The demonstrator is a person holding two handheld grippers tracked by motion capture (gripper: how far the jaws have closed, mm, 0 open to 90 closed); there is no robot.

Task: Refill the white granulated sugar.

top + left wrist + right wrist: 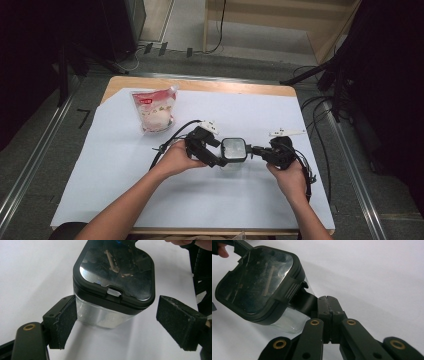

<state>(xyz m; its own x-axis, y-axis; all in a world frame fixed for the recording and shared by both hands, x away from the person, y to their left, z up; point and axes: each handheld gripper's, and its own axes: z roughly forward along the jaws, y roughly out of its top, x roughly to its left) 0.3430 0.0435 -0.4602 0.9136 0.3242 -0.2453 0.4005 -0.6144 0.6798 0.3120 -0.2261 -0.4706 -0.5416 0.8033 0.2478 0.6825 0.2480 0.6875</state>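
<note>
A clear container [234, 150] with a black lid and a glossy top panel stands at the middle of the table, between both grippers. In the left gripper view the container [113, 277] sits between the wide-apart jaws of my left gripper [117, 315]. One pad [66, 325] lies close to the clear wall and the other pad [178, 323] stands well off it. From the right, my right gripper [327, 300] has its jaws pressed together on a black tab [303, 300] that sticks out under the lid [257, 280]. In the high view my left gripper [214, 156] and right gripper [254, 150] flank the container.
A sealed bag of white contents [154, 111] lies at the back left of the white sheet [125, 165] that covers the table. Cables trail from both grippers. A wooden frame [260, 17] and dark equipment stand beyond the table's far edge.
</note>
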